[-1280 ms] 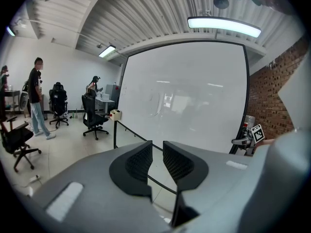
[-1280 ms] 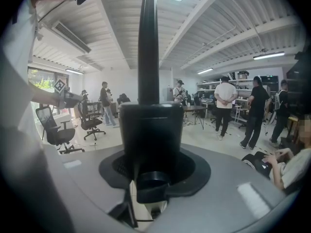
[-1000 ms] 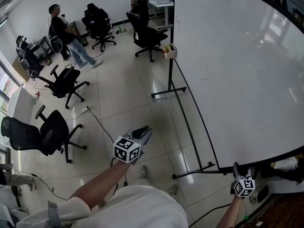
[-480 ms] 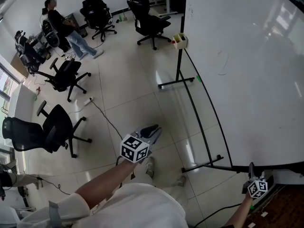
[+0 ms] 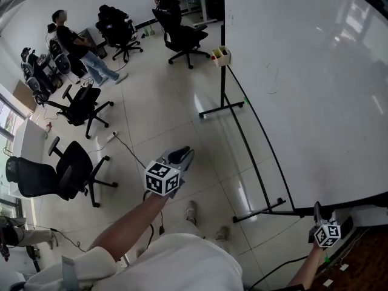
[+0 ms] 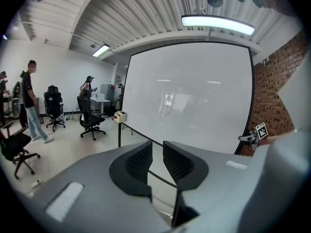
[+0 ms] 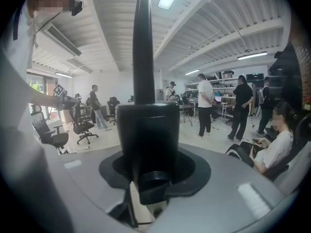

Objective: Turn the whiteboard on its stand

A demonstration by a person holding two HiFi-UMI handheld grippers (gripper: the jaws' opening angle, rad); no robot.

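Observation:
The big whiteboard point(image 5: 315, 83) fills the right of the head view on its black wheeled stand point(image 5: 221, 111); it also shows in the left gripper view point(image 6: 189, 96). My right gripper point(image 5: 317, 211) is at the board's near lower corner, shut on the black frame edge point(image 7: 144, 42), which rises straight up between its jaws point(image 7: 148, 144). My left gripper point(image 5: 182, 156) hangs over the floor, left of the stand and apart from it. Its jaws point(image 6: 157, 149) stand a narrow gap apart with nothing between them.
A small box of markers point(image 5: 220, 56) hangs at the board's far edge. Office chairs point(image 5: 79, 105) point(image 5: 54, 174) point(image 5: 179, 38) and a standing person point(image 5: 76, 47) are at the left. A cable point(image 5: 130, 153) crosses the floor. Behind the board stand several people point(image 7: 206, 103).
The head view has shifted a little. My right gripper stays clamped at the board's lower corner; the left gripper hangs at much the same place over the floor.

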